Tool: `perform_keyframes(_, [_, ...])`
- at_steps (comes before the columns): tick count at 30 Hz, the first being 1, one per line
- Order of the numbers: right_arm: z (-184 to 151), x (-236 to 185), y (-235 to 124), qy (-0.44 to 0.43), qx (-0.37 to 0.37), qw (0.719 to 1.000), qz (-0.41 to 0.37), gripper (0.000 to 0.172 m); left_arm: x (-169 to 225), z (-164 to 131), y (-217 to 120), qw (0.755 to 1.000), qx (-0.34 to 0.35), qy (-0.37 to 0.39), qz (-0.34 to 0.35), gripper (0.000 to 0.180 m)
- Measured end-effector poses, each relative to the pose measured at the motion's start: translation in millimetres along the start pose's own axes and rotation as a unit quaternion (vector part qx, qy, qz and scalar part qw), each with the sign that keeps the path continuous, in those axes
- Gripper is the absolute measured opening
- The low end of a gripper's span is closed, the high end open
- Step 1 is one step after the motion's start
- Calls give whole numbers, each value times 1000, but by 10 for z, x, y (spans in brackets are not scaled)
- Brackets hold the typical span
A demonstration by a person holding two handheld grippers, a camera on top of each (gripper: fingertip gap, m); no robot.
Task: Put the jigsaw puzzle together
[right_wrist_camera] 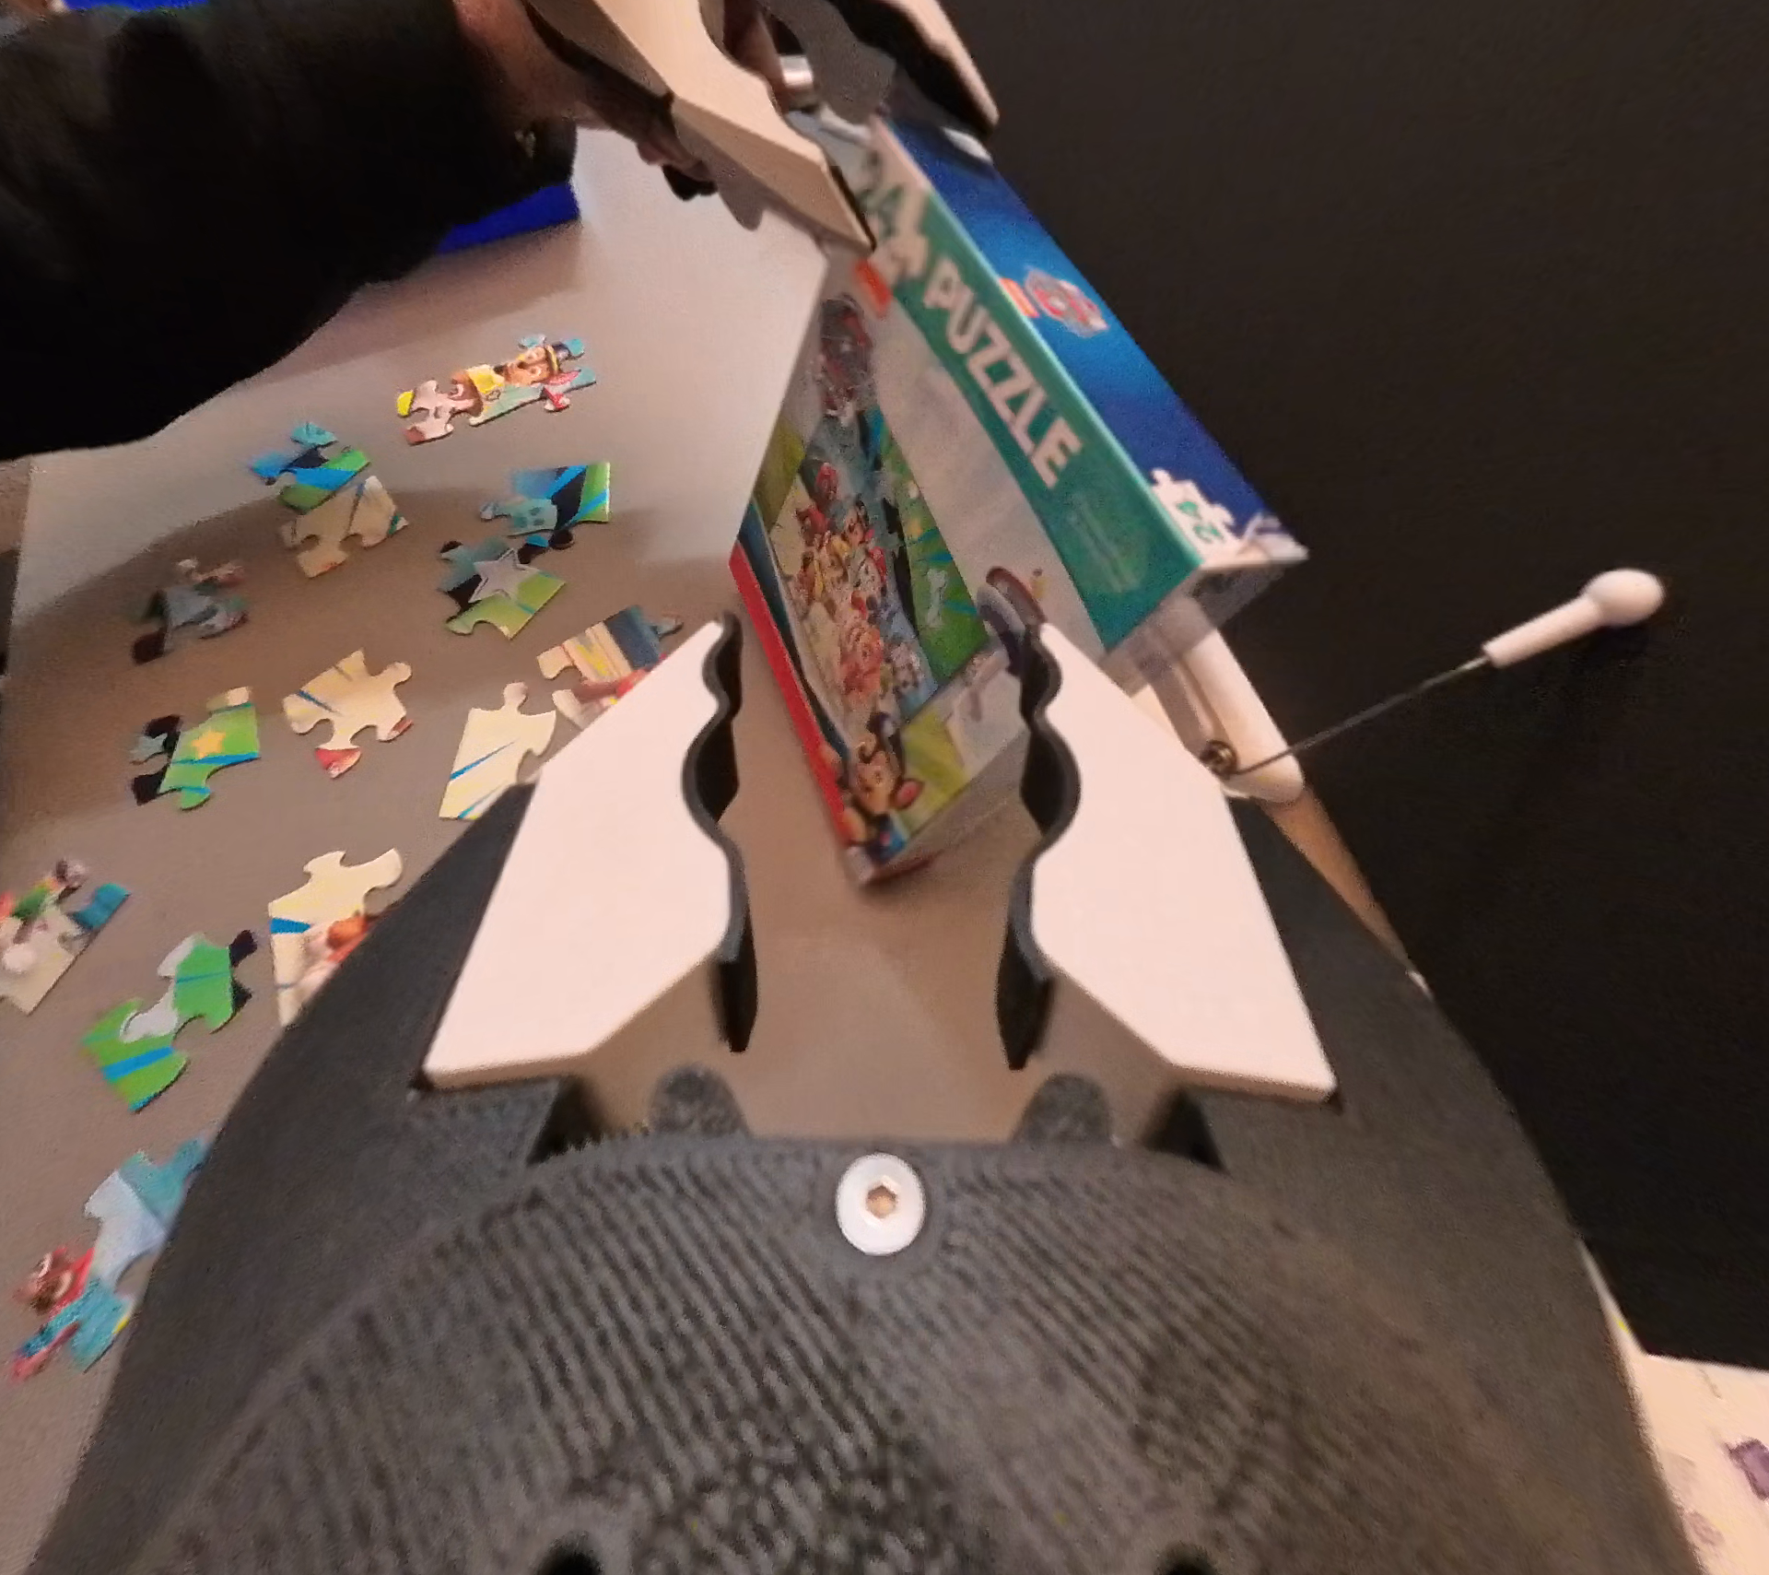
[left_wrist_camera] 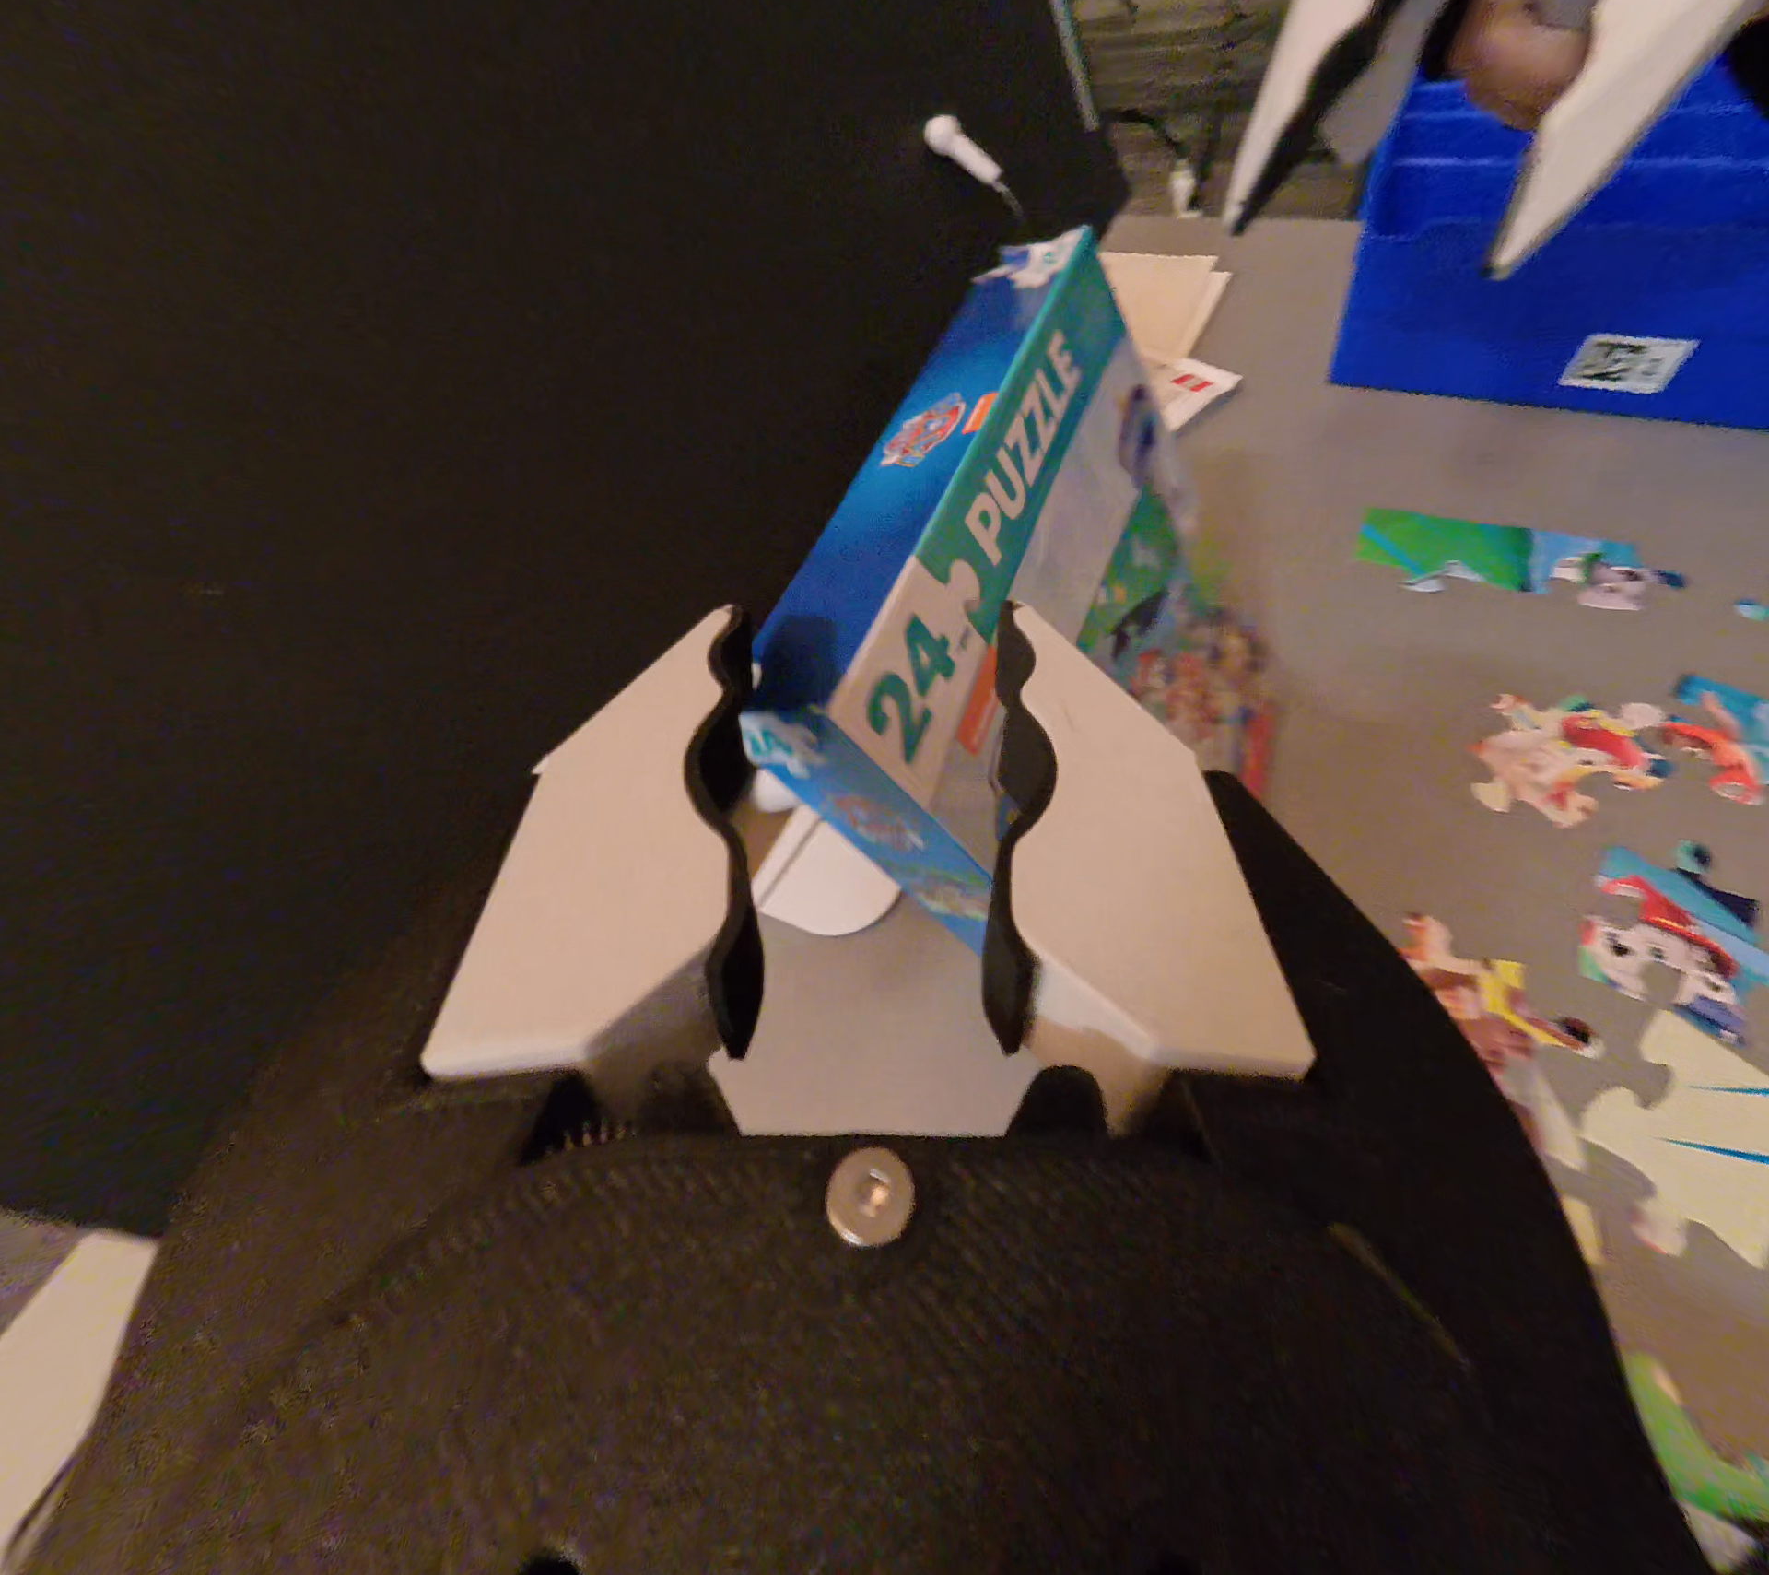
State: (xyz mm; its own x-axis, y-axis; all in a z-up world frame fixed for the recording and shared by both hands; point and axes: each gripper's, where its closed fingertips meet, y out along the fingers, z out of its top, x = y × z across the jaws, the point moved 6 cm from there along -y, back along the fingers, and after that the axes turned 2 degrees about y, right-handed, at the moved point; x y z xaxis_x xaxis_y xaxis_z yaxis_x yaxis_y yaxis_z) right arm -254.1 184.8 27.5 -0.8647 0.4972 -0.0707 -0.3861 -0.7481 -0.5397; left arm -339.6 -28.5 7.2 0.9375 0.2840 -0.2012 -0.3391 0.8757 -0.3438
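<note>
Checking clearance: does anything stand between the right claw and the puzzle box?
Nothing visible does. The open right claw faces the tilted puzzle box across bare table; the left claw holds its far upper end, and loose puzzle pieces lie off to the left.

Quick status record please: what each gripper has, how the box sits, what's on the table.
left gripper: closed across the top corner of the puzzle box, a pad on each side
right gripper: open, holding nothing, aimed at the box's picture face
puzzle box: on edge on the grey table, tilted, against a black backdrop
puzzle pieces: loose, scattered on the table on the picture-face side of the box
blue bin: far end of table
</note>
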Motion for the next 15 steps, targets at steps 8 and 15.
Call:
perform_keyframes(8, [-206,-106,89,-5,22,999,-26,57,59,-39,-57,999,8,13,40,53])
perform_keyframes(15, [-302,-439,-11,-13,57,996,-61,57,247,11,-248,994,12,-16,108,59])
